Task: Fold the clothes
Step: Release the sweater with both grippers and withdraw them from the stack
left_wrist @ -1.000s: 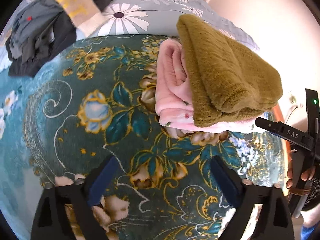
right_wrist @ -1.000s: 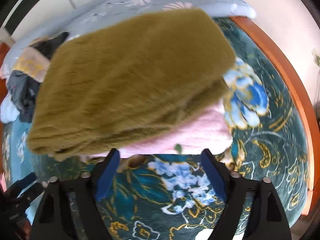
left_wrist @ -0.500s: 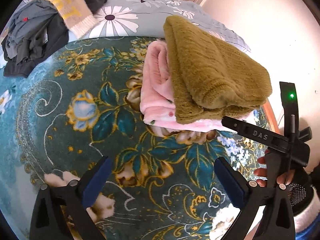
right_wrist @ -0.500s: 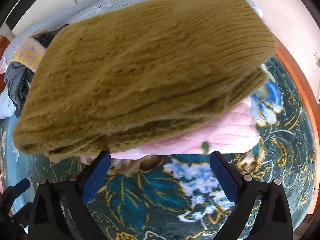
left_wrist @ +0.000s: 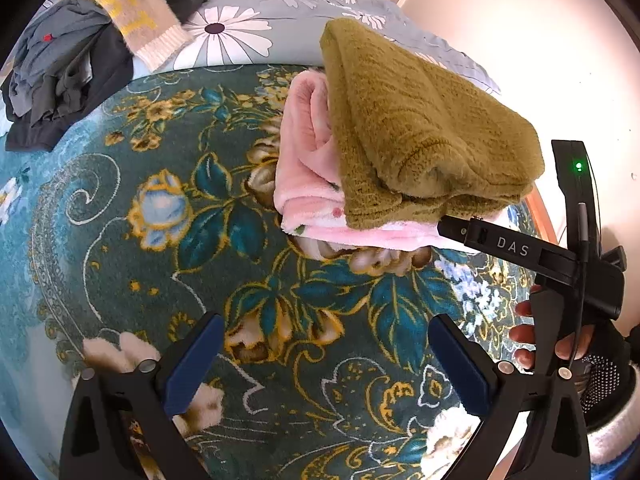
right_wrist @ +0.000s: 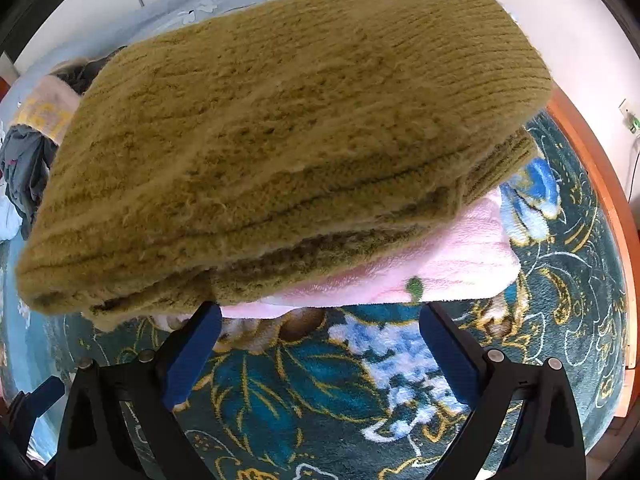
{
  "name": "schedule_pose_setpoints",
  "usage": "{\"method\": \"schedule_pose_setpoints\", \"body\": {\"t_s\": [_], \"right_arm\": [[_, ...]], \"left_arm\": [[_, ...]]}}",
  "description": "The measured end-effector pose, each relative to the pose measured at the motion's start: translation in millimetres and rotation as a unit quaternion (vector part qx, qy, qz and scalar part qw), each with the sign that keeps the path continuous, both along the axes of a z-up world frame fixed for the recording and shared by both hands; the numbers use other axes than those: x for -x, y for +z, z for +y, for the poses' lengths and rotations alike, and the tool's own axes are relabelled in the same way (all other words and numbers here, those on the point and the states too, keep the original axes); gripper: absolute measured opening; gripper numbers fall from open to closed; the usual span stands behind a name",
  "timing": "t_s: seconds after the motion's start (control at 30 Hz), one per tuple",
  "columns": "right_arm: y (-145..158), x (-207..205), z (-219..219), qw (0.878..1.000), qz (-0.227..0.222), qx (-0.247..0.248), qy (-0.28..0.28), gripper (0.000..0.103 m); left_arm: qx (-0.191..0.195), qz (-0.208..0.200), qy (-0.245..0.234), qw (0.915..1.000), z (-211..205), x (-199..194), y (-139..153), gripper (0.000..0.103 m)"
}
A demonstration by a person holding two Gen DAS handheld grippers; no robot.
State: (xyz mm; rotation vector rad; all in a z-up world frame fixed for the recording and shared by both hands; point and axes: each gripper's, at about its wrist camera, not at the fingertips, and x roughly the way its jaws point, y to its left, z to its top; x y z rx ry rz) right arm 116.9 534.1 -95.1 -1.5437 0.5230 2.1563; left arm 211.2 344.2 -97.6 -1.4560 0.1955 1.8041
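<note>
Bed's covered with a dark teal blanket with big gold-outlined flowers and leaves all over it, blue and cream blooms mixed in. Along the far edge there's a grey-blue sheet printed with white daisies. An orange-brown wooden bed frame runs down the right side. Beyond that is a plain pale wall, lit pretty bright and washed out, with a small wall outlet and a cord hanging off it.

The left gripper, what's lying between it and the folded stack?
Only bare floral blanket separates the left gripper from the olive sweater stacked on pink fleece, per the left wrist view.
</note>
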Motion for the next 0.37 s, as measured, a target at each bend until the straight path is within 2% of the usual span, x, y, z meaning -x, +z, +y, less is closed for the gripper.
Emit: {"method": "schedule_pose_setpoints", "body": {"t_s": [0.37], "right_arm": [[1.0, 14.6, -4.3, 1.000, -0.011, -0.006, -0.006, 0.099]], "left_arm": [[-0.001, -0.008, -0.002, 1.0000, -0.2, -0.9, -1.7, 0.103]]}}
